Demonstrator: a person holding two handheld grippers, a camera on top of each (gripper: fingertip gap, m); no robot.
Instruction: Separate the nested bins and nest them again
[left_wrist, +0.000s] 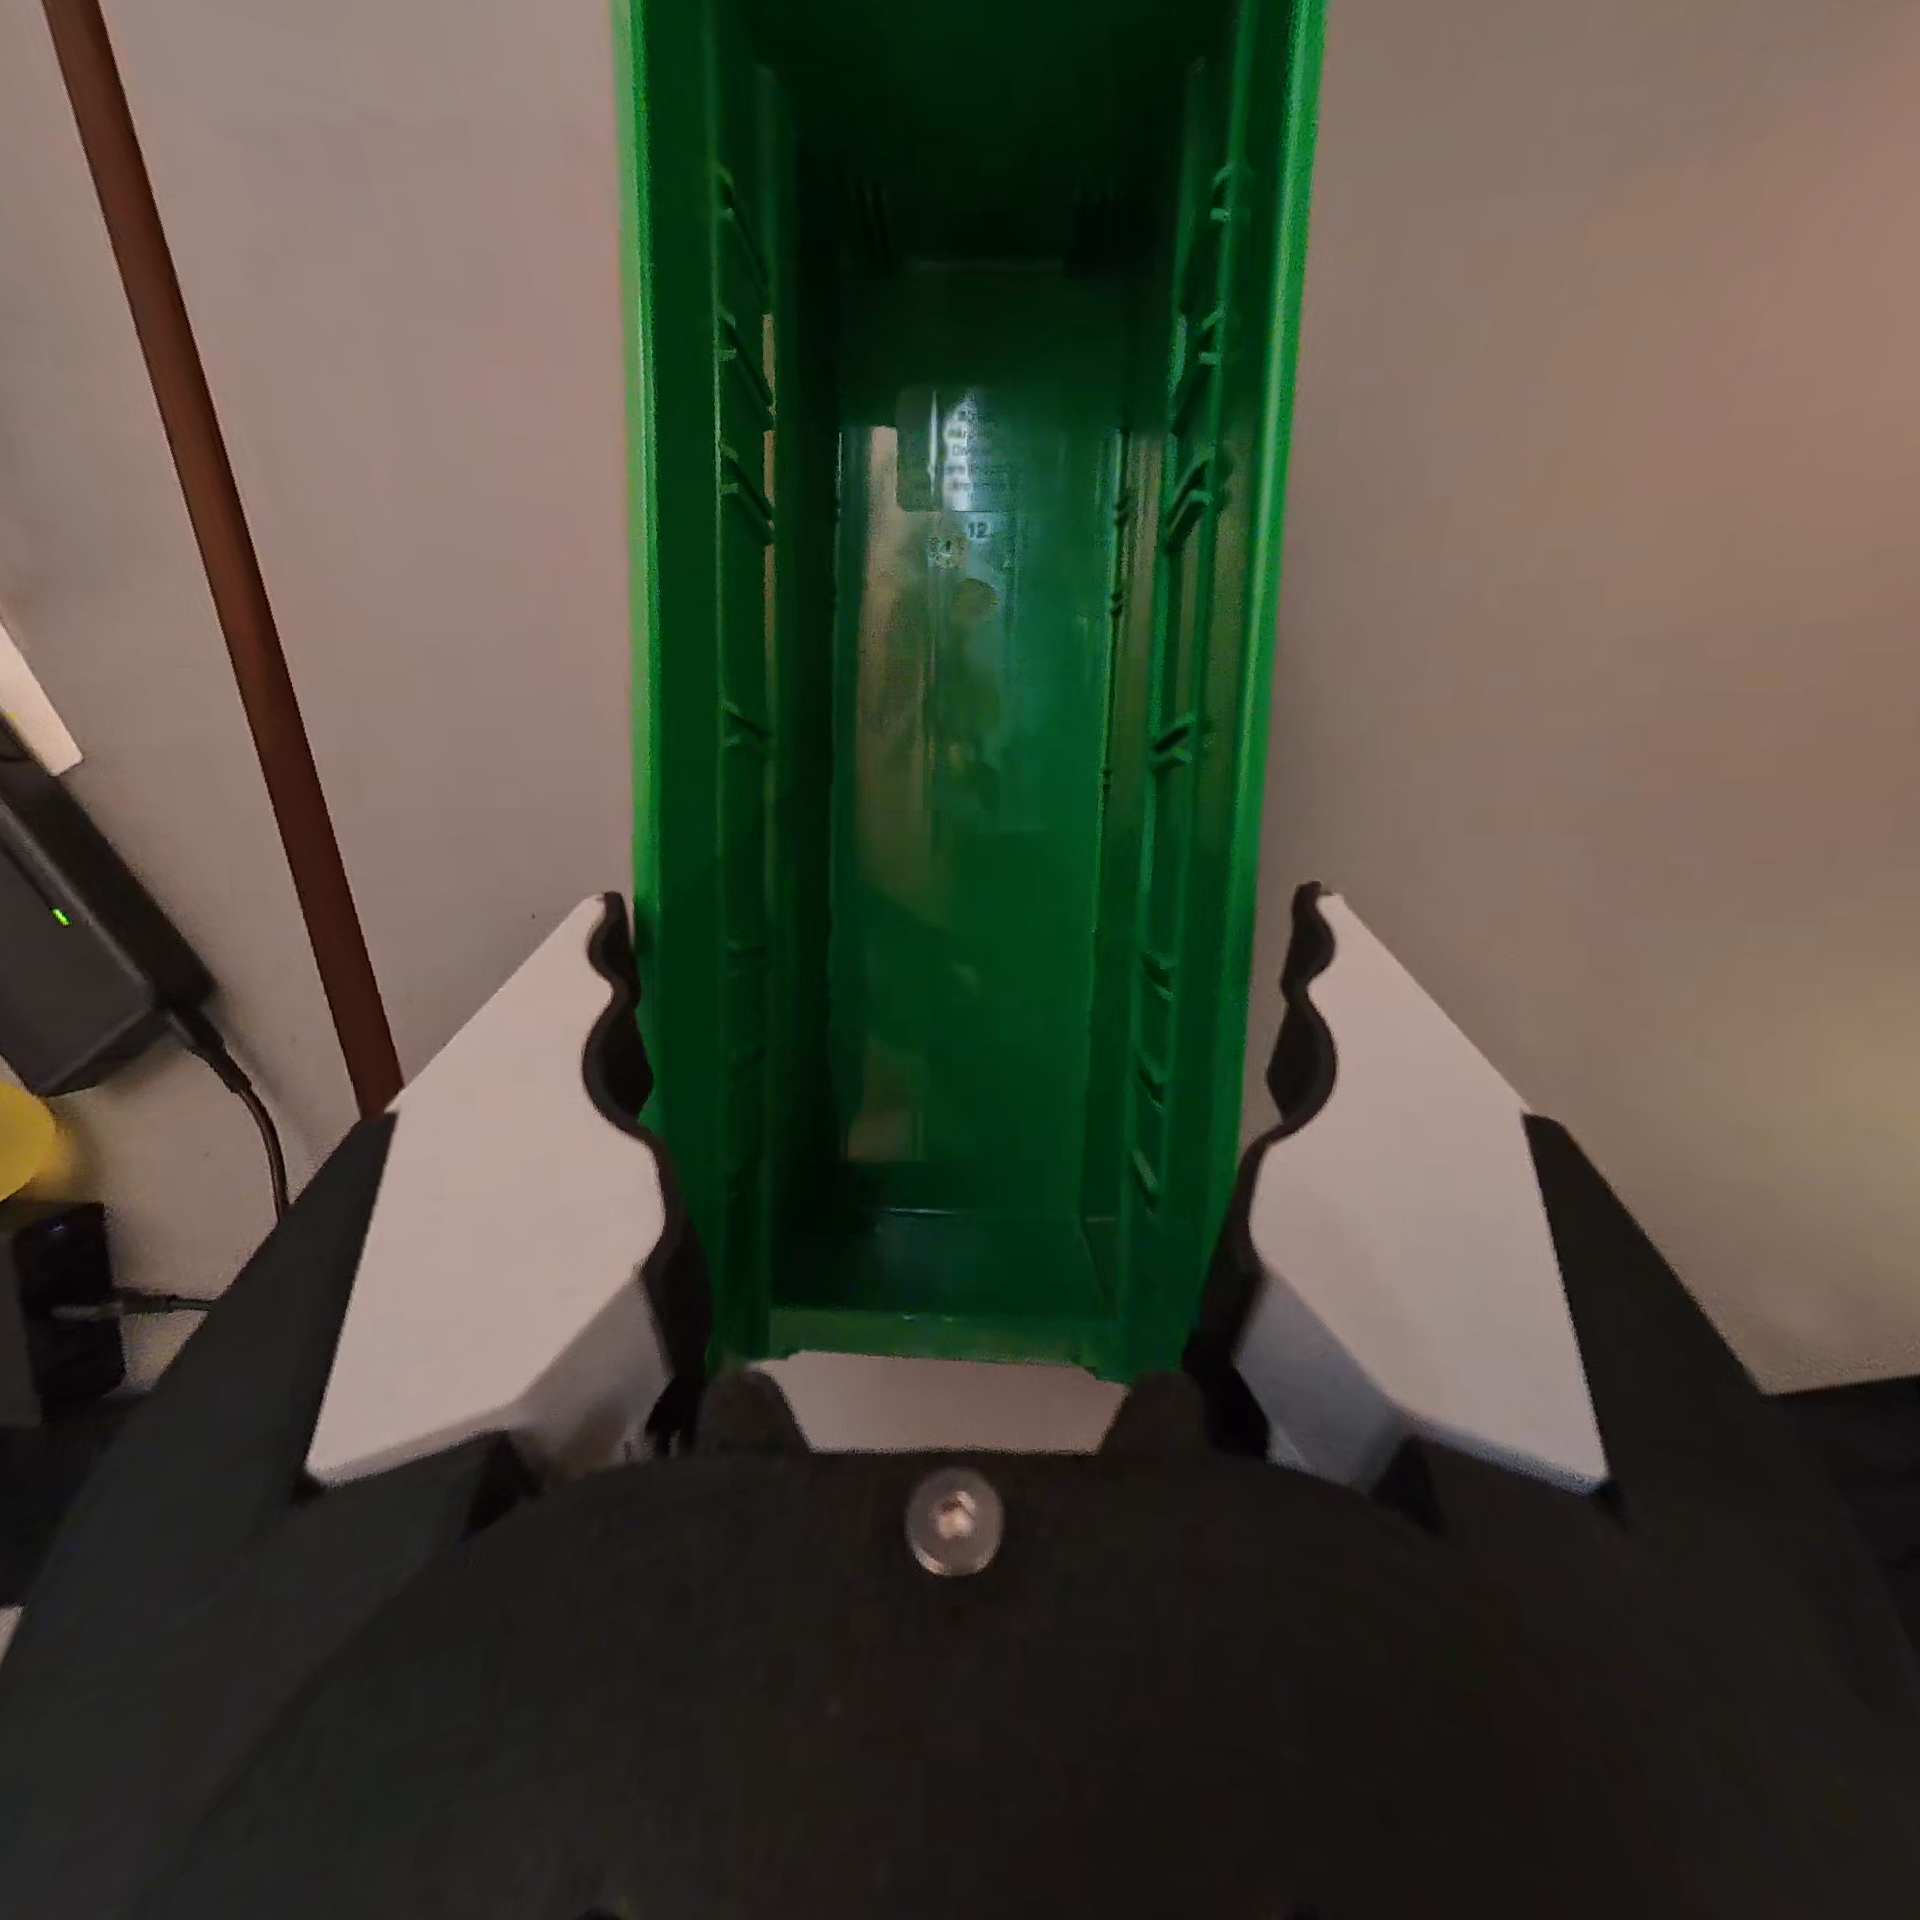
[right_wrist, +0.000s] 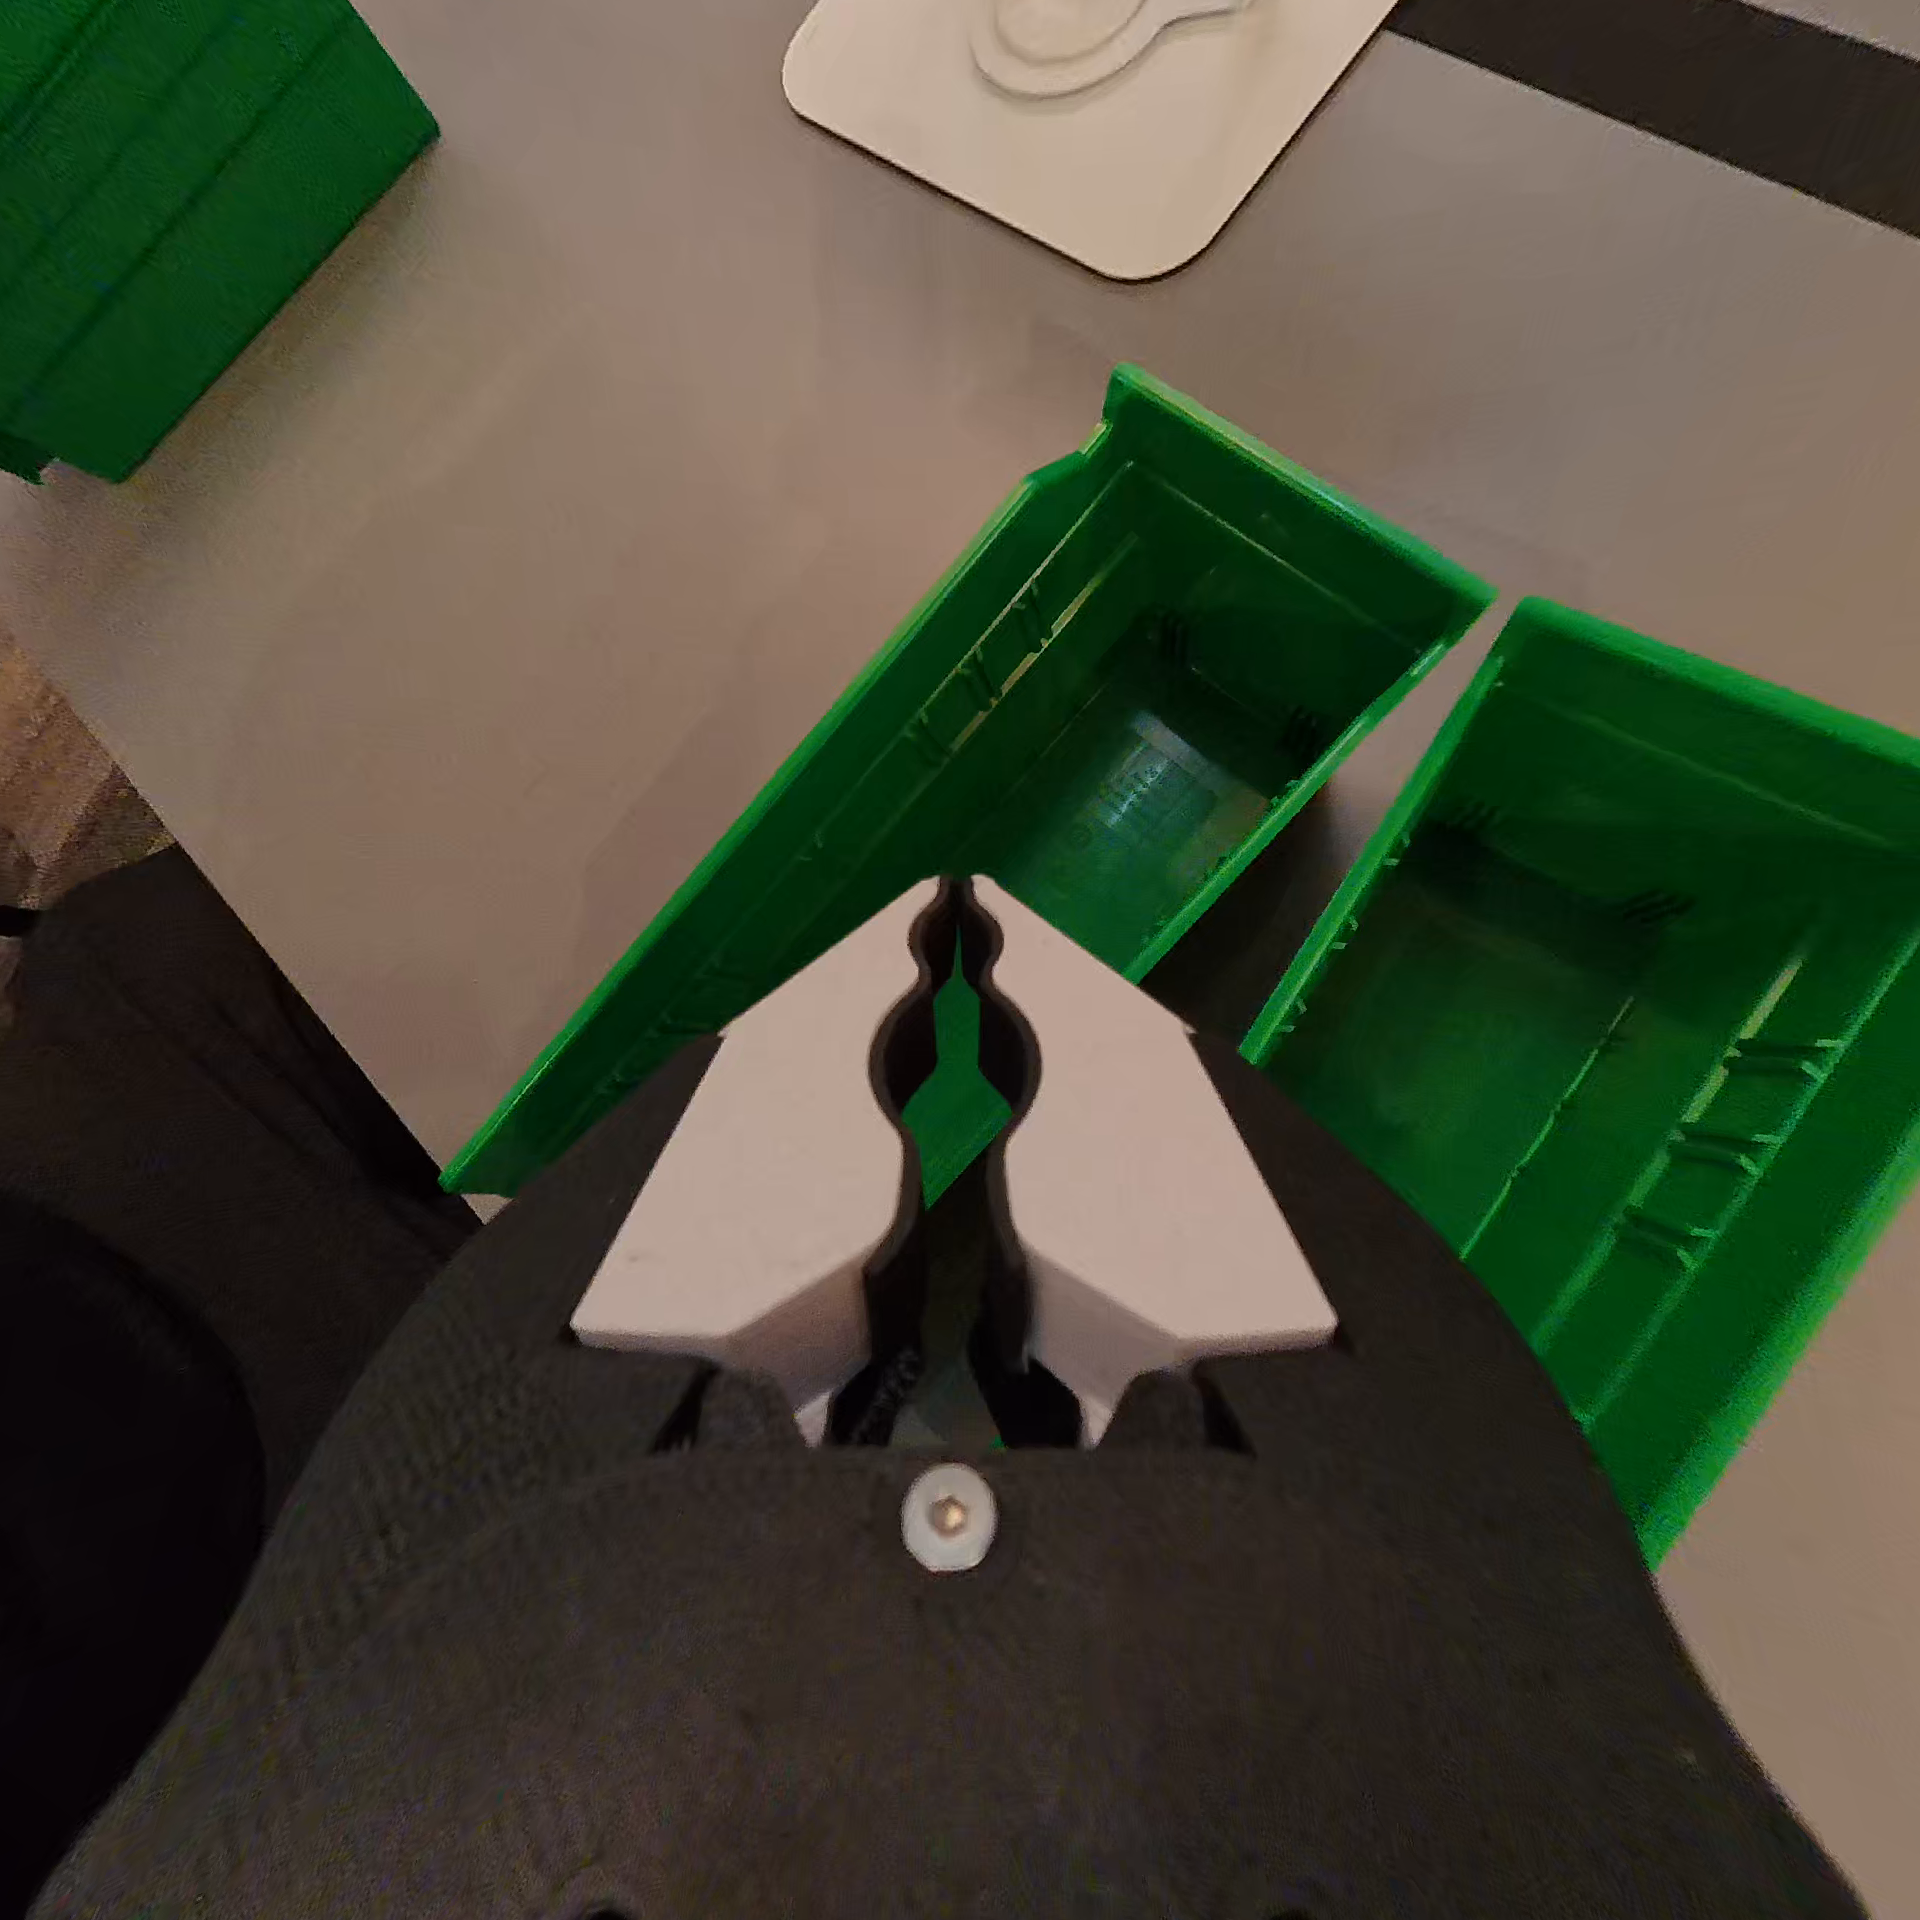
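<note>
In the left wrist view, my left gripper (left_wrist: 961, 914) is shut across the width of a long green bin (left_wrist: 966, 727). Its fingers press the outer side walls at the near end, and I look into the open inside. The same bin seems to show from outside at the top left of the right wrist view (right_wrist: 177, 208). My right gripper (right_wrist: 958, 883) is shut on the thin side wall of a second green bin (right_wrist: 1091, 727), which lies slanted on the grey table (right_wrist: 675, 468). A third green bin (right_wrist: 1662, 1039) stands just to its right, open side up.
A white flat pad (right_wrist: 1091, 125) lies at the table's far side, next to a dark strip (right_wrist: 1714, 114). The table's edge runs down the left (right_wrist: 156, 790). In the left wrist view, a brown rod (left_wrist: 208, 520), a black power adapter (left_wrist: 62, 935) with a cable and a yellow object (left_wrist: 26, 1143) are at the left.
</note>
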